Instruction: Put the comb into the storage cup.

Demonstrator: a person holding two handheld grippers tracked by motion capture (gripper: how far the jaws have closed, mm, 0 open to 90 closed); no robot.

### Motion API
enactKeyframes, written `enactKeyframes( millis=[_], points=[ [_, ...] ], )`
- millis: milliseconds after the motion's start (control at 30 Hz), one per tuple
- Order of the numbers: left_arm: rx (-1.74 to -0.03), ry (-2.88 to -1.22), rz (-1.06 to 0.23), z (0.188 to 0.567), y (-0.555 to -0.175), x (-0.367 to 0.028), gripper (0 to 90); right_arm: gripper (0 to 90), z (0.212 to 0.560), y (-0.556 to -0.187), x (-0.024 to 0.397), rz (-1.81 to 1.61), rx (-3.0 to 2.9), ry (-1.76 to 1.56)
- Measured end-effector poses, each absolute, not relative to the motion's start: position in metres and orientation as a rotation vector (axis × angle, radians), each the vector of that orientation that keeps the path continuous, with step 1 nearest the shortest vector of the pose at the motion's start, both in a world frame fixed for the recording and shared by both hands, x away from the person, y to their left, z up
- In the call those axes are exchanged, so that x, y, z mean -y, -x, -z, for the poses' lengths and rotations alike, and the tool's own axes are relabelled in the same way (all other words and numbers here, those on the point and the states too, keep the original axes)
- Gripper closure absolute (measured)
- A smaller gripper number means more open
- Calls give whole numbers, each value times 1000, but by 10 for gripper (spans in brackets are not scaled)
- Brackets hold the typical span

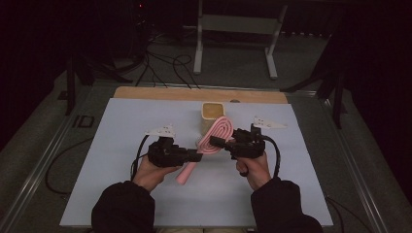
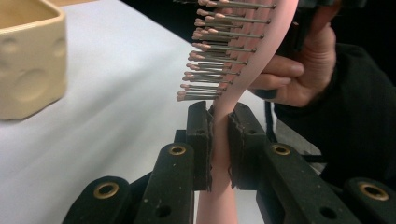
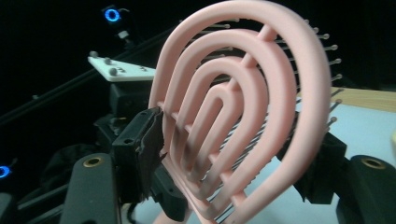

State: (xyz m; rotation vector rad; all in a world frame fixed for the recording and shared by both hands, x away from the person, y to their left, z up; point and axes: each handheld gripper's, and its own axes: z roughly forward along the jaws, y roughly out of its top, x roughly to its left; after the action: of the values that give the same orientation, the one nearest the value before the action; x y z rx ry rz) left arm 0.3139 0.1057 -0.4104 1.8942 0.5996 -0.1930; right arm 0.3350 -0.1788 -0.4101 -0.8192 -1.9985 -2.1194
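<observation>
White sheet covering the table (image 1: pixel 121 145), dark room behind. Left gripper (image 2: pixel 219 140) is clamping its ridged black pads on the neck of a pink plastic hairbrush (image 1: pixel 214 138), above the handle. Right gripper (image 3: pixel 243 154) is straddling the looped, vented brush head, jaws partly apart, pads near its rim, contact unclear. Cream dimpled cup (image 1: pixel 213 116) is standing just behind.

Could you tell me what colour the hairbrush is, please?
Pink hairbrush, best in the right gripper view.

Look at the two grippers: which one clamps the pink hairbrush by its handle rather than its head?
The left gripper: its pads pinch the hairbrush at the neck of the handle. The right gripper brackets the looped head.
</observation>
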Motion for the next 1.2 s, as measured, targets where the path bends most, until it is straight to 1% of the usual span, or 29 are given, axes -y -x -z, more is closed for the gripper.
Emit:
enactKeyframes(
  millis=[67,133,233,433,467,533,633,733,767,1200],
  points=[
    [-591,-1891,199,410,-313,-105,803,332,411,-335,177,2105,2001,795],
    [-588,-1893,201,410,-313,-104,804,350,411,-334,174,2101,2001,775],
    [-590,-1899,212,412,-315,-105,802,399,410,-333,171,2099,2007,760],
    [-582,-1918,236,414,-315,-104,799,437,409,-334,169,2094,1999,751],
    [-577,-1923,241,414,-315,-102,799,452,409,-333,169,2096,2000,750],
    [-566,-1925,244,415,-314,-102,789,524,409,-333,167,2102,1987,747],
    [-563,-1933,247,415,-314,-100,781,567,409,-334,168,2091,1959,739],
    [-558,-1943,247,416,-313,-99,771,590,408,-333,167,2084,1962,721],
    [-555,-1956,237,416,-313,-97,763,626,408,-332,167,2089,1966,714],
    [-570,-1955,214,417,-312,-95,752,633,404,-329,164,2092,1988,727]
  ],
)
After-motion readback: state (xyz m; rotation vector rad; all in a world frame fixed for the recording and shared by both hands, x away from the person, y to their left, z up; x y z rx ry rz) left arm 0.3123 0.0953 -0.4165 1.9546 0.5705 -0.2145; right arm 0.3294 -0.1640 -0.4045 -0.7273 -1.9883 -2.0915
